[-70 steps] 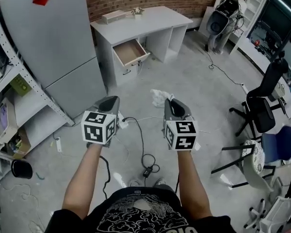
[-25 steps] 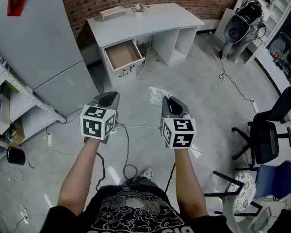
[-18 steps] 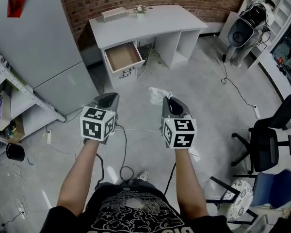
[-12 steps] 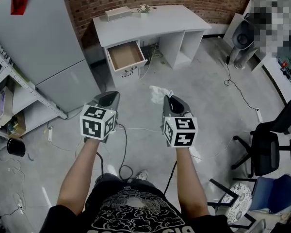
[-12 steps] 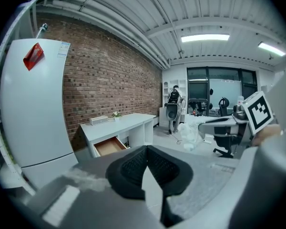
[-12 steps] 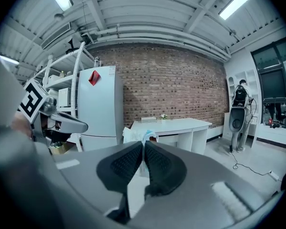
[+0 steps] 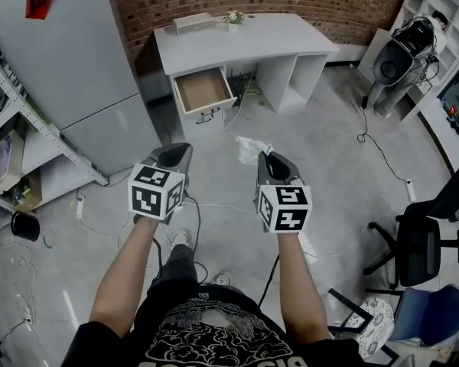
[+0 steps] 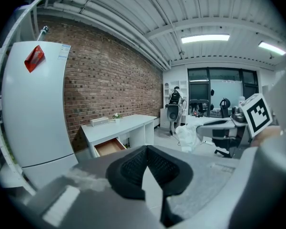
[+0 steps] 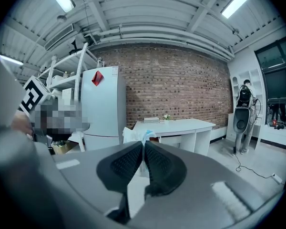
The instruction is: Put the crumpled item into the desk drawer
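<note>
A white crumpled item (image 7: 252,147) sticks out past the tip of my right gripper (image 7: 265,157), which is shut on it at waist height above the floor. From the right gripper view, the item (image 9: 137,136) shows white with a blue bit just beyond the closed jaws of the right gripper (image 9: 143,145). The left gripper (image 7: 177,152) is held level beside it, shut and empty; the left gripper (image 8: 145,149) faces the desk. The grey desk (image 7: 275,33) stands ahead by the brick wall, with its wooden drawer (image 7: 204,90) pulled open at its left side.
A tall grey cabinet (image 7: 76,60) stands left of the desk, with metal shelving (image 7: 8,167) further left. Cables (image 7: 214,205) run over the concrete floor. A black office chair (image 7: 421,235) and a round black device (image 7: 396,60) are at the right. A box (image 7: 193,23) lies on the desk.
The desk and open drawer have drifted right and slightly down in the head view as the person walks. Both grippers keep their pose, the right still holding the item.
</note>
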### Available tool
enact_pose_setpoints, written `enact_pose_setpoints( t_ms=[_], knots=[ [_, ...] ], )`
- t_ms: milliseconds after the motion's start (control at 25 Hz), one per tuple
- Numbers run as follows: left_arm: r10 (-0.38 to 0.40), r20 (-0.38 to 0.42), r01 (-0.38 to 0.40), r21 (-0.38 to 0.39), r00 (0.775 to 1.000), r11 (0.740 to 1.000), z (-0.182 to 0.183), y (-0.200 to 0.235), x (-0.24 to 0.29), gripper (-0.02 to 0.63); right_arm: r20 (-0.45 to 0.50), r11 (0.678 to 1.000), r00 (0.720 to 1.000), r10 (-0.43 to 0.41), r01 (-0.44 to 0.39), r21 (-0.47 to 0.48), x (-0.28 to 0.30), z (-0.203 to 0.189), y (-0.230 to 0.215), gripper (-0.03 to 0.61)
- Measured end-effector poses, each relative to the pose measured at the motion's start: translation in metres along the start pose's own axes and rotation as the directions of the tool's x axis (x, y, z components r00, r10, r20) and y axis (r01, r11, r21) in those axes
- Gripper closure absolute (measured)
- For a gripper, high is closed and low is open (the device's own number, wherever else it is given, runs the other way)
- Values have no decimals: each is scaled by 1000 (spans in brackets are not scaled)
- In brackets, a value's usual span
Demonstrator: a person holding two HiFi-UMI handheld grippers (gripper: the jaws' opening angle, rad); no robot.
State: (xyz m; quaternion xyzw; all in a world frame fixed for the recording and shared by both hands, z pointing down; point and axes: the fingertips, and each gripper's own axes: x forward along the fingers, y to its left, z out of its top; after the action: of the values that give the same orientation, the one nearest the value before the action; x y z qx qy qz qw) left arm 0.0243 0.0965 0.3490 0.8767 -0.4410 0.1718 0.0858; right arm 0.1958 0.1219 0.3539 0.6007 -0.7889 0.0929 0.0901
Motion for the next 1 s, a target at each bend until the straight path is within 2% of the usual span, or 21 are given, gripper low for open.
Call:
enact_pose_setpoints(
  t_ms=[440,1000],
  knots=[
    [25,-6,-25,-27,1000,999,-5,25,29,614,-8,999,999,44,-45,-17,47,0,0,561],
    [68,-7,-69,-65,998,996,8,101,92,614,-45,995,995,85,-87,-45,146,15,-6,561]
  ],
)
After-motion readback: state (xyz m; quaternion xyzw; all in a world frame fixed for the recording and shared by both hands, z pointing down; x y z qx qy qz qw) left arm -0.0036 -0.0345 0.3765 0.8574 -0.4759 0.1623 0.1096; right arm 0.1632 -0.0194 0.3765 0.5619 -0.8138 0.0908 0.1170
